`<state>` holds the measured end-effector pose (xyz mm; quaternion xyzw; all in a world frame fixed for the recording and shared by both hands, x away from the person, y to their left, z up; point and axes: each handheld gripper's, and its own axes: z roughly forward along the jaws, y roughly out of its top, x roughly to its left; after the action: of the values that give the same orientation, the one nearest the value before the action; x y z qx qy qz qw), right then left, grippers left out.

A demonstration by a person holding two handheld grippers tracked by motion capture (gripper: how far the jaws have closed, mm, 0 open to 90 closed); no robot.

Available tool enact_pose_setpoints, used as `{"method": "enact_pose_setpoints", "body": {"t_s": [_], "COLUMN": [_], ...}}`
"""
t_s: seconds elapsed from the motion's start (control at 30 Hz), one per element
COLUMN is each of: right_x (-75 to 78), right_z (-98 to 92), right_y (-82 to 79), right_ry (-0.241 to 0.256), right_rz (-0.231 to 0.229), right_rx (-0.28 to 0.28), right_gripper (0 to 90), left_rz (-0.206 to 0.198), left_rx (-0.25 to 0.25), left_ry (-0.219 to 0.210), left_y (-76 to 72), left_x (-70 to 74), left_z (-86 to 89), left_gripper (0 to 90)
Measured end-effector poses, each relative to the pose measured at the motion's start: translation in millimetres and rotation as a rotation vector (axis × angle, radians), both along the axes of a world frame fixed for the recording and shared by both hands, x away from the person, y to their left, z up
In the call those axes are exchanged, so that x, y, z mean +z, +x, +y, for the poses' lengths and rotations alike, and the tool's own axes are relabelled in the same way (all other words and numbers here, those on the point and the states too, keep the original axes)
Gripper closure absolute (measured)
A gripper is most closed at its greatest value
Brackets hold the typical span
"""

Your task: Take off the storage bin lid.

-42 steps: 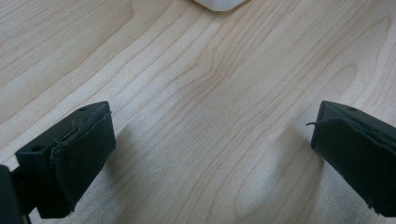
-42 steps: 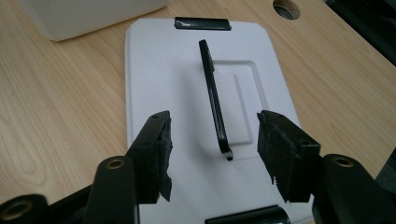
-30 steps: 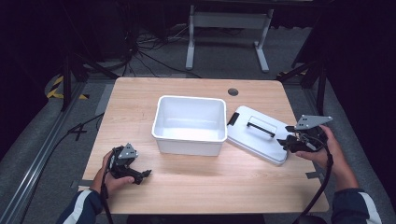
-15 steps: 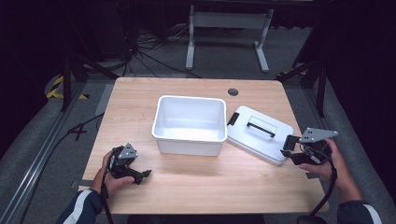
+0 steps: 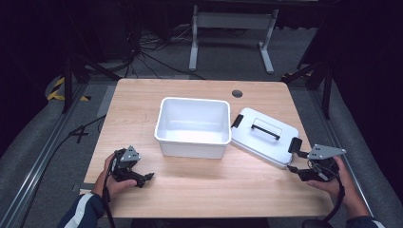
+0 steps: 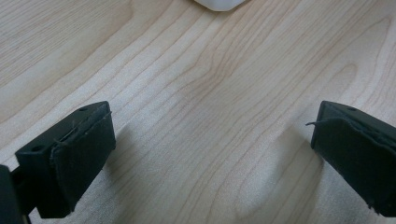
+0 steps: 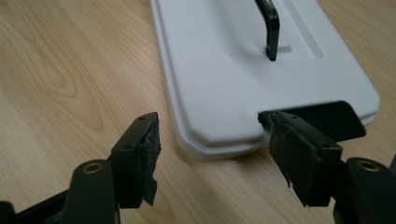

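An empty white plastic tub (image 5: pixel 192 126) stands in the middle of the wooden table (image 5: pixel 199 190). Its white lid (image 5: pixel 263 135) with a black handle (image 5: pixel 265 129) and black end clips lies flat just right of the tub. My right gripper (image 5: pixel 297 164) rests on the table at the lid's near right corner, open, its jaws on either side of that corner of the lid (image 7: pixel 224 88) without touching. My left gripper (image 5: pixel 145 178) lies near the table's front left edge, open over bare wood (image 6: pixel 210 116), with a white corner of the tub (image 6: pixel 218 3) ahead.
A round cable hole (image 5: pixel 237 93) is in the table's far edge. Behind the table stand a metal frame (image 5: pixel 233 28) and loose cables (image 5: pixel 142 52) on dark floor. A rail (image 5: pixel 43 152) runs along the left side.
My right gripper has drawn back toward the front edge and lowered, away from the lid's end clip. The left gripper has stayed still.
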<state>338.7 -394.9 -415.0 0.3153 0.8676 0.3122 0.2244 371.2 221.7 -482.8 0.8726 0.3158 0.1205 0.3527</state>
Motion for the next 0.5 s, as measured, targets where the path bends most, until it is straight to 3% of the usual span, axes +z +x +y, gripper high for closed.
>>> {"method": "enact_pose_setpoints", "body": {"t_s": [0.33,0.5], "right_x": [-25.3,-40.7], "right_z": [-7.2,-12.1], "right_y": [-5.5,-7.6], "right_ry": [0.032,0.101], "right_rz": [0.027,0.055], "right_rx": [-0.036,-0.065], "right_gripper": [32.1,29.2], "left_rz": [0.0,0.001], "left_rx": [0.0,0.0], "left_ry": [0.0,-0.001], "left_y": [0.0,0.0], "left_x": [0.0,0.0], "left_z": [0.0,0.0], "left_gripper": [0.2,0.2]}}
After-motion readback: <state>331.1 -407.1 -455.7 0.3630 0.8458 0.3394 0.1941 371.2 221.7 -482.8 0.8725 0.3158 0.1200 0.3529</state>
